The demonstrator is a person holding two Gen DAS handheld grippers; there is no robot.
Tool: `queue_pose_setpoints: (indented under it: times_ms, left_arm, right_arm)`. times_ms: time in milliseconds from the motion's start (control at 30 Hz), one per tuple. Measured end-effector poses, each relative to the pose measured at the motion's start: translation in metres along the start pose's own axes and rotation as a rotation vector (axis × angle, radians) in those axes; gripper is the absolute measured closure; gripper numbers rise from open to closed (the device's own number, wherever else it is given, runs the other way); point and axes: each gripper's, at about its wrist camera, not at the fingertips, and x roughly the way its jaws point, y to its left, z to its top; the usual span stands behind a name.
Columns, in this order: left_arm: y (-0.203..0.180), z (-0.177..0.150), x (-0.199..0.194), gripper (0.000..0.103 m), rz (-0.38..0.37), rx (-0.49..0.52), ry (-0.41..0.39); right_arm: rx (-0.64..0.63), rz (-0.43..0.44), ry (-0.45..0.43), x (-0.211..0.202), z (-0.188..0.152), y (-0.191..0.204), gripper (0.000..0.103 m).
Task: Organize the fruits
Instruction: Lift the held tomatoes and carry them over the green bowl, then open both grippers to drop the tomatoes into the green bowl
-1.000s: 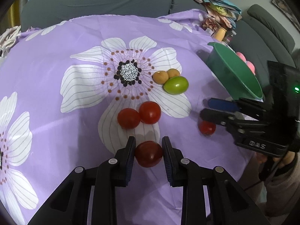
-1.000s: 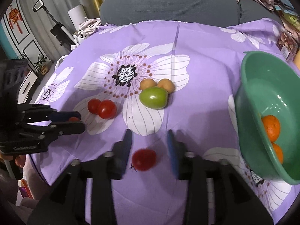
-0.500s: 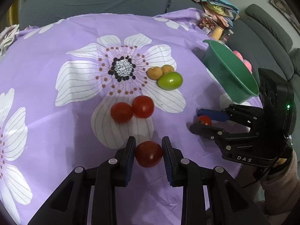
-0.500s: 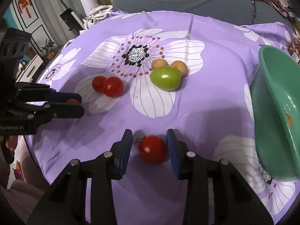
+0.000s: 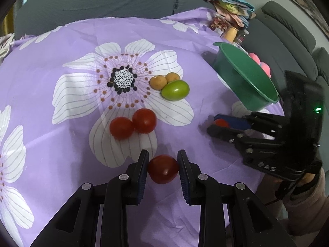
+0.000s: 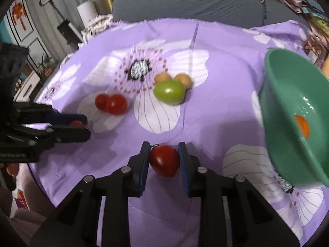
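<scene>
My left gripper (image 5: pixel 162 160) is shut on a red tomato (image 5: pixel 163 168) near the front of the purple flowered cloth (image 5: pixel 61 47). My right gripper (image 6: pixel 163 147) is shut on another red tomato (image 6: pixel 164 160); it shows in the left wrist view as the right gripper (image 5: pixel 213 122) with that tomato (image 5: pixel 220 122) between its fingers. Two red tomatoes (image 5: pixel 132 124) lie side by side on a white petal. A green tomato (image 5: pixel 175 90) touches two small orange-brown fruits (image 5: pixel 162 79). The green bowl (image 6: pixel 283 107) at the right holds an orange (image 6: pixel 301 125).
A grey sofa (image 5: pixel 92 2) runs behind the table, with piled clothes and packets (image 5: pixel 228 10) at the back right. Pink things (image 5: pixel 260 62) sit behind the bowl. A sleeve (image 5: pixel 304 201) shows at the right edge. The left gripper (image 6: pixel 82 126) reaches in from the left.
My right gripper moved forward over its tomato and closed on it. The left gripper kept its hold on its tomato and stayed in place.
</scene>
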Motion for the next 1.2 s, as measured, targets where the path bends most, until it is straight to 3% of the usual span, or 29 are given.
queue_pose_setpoints:
  times_ms: [300, 667, 933, 1200]
  left_arm:
    - [-0.031, 0.031, -0.006, 0.074, -0.010, 0.060, -0.029]
    - [-0.118, 0.107, 0.005, 0.074, -0.081, 0.223, -0.090]
    - [-0.173, 0.144, 0.048, 0.074, -0.149, 0.299, -0.038]
    - [-0.195, 0.147, 0.082, 0.074, -0.125, 0.326, 0.027]
  right_arm:
    - [0.056, 0.001, -0.176, -0.058, 0.004, -0.022, 0.076]
    - [0.172, -0.079, -0.346, -0.112, 0.001, -0.087, 0.076]
    - [0.277, -0.144, -0.383, -0.126, -0.011, -0.139, 0.075]
    - [0.320, -0.163, -0.358, -0.118, -0.020, -0.160, 0.074]
